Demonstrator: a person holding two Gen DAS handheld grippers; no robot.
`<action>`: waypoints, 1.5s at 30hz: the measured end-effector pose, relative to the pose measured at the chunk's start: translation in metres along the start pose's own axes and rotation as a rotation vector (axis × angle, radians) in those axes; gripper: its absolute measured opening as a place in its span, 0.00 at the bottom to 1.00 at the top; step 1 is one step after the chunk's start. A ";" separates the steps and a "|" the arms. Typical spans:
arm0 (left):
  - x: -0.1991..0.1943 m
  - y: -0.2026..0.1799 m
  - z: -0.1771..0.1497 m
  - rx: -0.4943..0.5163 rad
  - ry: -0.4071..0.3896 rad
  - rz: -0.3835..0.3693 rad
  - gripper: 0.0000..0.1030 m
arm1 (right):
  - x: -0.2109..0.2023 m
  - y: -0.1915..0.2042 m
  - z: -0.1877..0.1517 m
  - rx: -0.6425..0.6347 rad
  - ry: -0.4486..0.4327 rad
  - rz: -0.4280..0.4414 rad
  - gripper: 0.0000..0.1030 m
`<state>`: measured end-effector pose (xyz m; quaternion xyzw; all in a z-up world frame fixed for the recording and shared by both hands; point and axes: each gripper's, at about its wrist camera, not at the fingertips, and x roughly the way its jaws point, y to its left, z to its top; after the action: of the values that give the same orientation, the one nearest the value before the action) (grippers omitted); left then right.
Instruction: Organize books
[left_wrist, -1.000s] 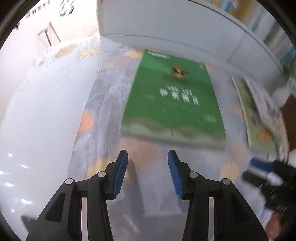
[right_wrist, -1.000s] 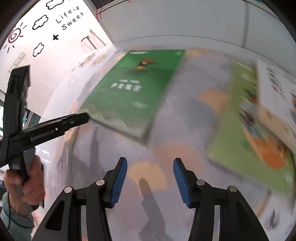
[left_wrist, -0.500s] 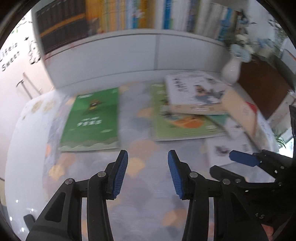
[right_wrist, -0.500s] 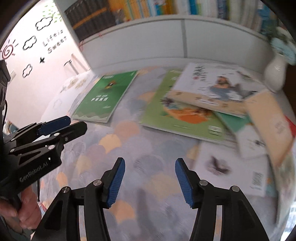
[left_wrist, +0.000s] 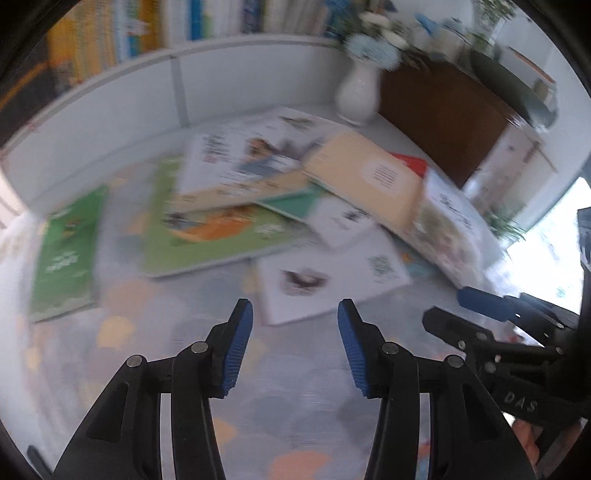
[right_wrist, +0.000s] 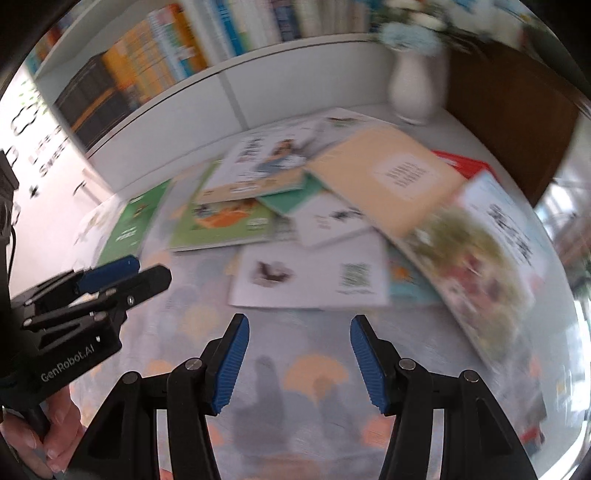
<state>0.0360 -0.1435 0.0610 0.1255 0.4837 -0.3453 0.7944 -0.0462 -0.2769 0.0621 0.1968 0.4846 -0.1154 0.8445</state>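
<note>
White book lies just beyond both empty, parted tongs.

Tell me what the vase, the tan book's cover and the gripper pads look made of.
Vase: probably glazed ceramic, white and smooth, though blur hides any sheen. Tan book: matte paper or card cover, flat colour with a printed white label. Pads of the right hand-held gripper: likely blue rubber or soft plastic, finely ribbed.
</note>
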 end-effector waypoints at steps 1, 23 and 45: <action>0.004 -0.007 0.002 0.004 0.011 -0.019 0.44 | -0.001 -0.008 -0.001 0.014 0.001 -0.001 0.54; 0.128 -0.126 0.112 0.222 0.181 -0.208 0.59 | 0.010 -0.192 -0.009 0.515 0.061 -0.092 0.47; 0.140 -0.134 0.103 0.164 0.232 -0.526 0.17 | 0.033 -0.204 -0.025 0.542 0.086 -0.028 0.35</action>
<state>0.0575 -0.3564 0.0109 0.0983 0.5576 -0.5604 0.6044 -0.1276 -0.4491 -0.0225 0.4135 0.4742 -0.2441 0.7379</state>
